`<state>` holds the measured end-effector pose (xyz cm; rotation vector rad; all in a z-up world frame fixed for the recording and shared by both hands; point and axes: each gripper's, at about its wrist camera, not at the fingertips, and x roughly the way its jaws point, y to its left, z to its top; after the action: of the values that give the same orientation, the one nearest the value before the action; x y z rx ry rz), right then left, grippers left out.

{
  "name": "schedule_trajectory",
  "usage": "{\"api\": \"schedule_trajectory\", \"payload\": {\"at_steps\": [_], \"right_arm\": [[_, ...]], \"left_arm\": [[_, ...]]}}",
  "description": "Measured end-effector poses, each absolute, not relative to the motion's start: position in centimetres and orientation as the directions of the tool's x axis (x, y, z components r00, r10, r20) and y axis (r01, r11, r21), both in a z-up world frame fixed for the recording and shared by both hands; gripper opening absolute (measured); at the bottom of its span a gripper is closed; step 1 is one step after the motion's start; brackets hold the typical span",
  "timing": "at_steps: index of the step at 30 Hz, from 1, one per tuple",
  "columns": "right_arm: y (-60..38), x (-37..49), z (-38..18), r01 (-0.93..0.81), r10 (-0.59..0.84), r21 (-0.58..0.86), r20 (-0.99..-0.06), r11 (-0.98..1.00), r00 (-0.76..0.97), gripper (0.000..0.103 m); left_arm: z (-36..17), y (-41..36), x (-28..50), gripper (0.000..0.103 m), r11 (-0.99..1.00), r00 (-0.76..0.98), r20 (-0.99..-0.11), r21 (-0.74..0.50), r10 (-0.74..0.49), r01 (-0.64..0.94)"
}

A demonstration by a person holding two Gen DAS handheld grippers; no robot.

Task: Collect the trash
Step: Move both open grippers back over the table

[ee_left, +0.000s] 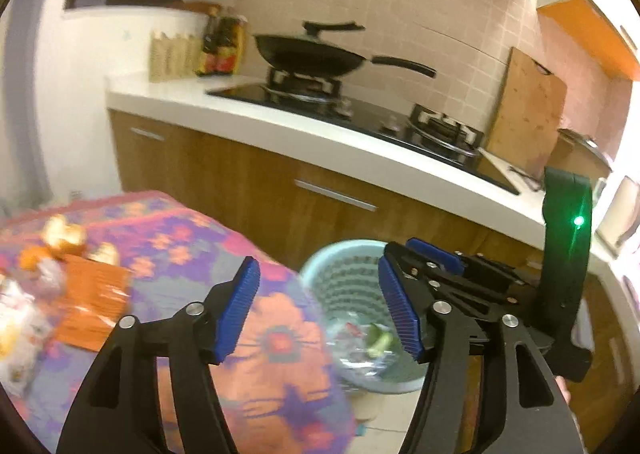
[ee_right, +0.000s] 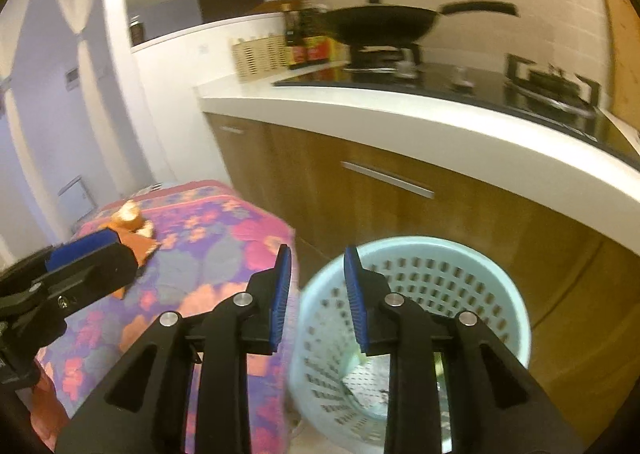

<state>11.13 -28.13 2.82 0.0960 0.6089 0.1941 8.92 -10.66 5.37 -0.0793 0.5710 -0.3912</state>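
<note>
Both claws hang above the bin [ee_right: 412, 338], a pale blue plastic basket with perforated walls standing on the floor between the cloth-covered bench [ee_left: 224, 254] and the wooden kitchen cabinets [ee_right: 400, 214]. The left claw [ee_left: 320, 310] has its ribbed blue pads well apart with nothing between them. The right claw [ee_right: 316, 298] stands partly apart, also empty. With both free and directly over the bin's mouth, a drop looks just finished.

Inside the bin, at about 6 o'clock from its rim in the left view, lie crinkled clear plastic [ee_left: 352, 350] and a green scrap [ee_left: 380, 340], soft light things that settle loosely at the bottom.

More trash waits on the bench, at 9 o'clock from the left claw: an orange ridged wrapper [ee_left: 92, 302], flat and papery, with peel-like orange pieces [ee_left: 64, 242] just beyond it and a pale crumpled packet [ee_left: 16, 326] at the edge of view. They sit clustered on the floral cloth, well apart from the bin, so each needs carrying across.

The flat wrapper looks hardest to pinch off the soft cloth; a claw may catch fabric with it.
</note>
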Motion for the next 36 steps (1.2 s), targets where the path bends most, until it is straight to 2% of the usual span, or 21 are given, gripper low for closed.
{"api": "schedule_trajectory", "payload": {"at_steps": [5,11,21,26,28,30,36], "right_arm": [[-23.3,11.3,3.7,-0.230,0.247,0.102,-0.557,0.968,0.793,0.029],[-17.7,11.2,4.3,-0.316,0.285,0.043,-0.557,0.948,0.780,0.042],[-9.8,11.9,3.2,-0.420,0.334,-0.005,-0.596,0.908,0.730,0.043],[-7.5,13.4,1.6,-0.450,0.369,0.037,-0.635,0.892,0.679,0.044],[-6.8,13.8,1.2,-0.458,0.388,0.061,-0.637,0.887,0.666,0.054],[-6.2,14.4,0.6,-0.461,0.407,0.091,-0.636,0.883,0.655,0.059],[-4.5,15.6,-0.8,-0.475,0.437,0.131,-0.649,0.870,0.623,0.059]], "left_arm": [[6.0,-7.2,7.6,0.068,0.957,0.824,-0.493,-0.080,-0.280,0.278],[6.2,-3.1,6.5,0.080,0.980,0.861,-0.479,0.008,-0.172,0.200],[5.5,6.2,6.2,0.082,0.995,0.871,-0.487,0.036,-0.061,0.089],[3.6,10.5,7.0,0.083,0.992,0.832,-0.553,0.069,-0.050,0.106],[2.7,11.9,7.4,0.083,0.990,0.807,-0.586,0.056,-0.071,0.128],[1.8,13.4,8.2,0.083,0.988,0.776,-0.624,0.041,-0.091,0.149],[-0.1,15.4,10.6,0.083,0.978,0.672,-0.728,0.012,-0.135,0.209]]}}
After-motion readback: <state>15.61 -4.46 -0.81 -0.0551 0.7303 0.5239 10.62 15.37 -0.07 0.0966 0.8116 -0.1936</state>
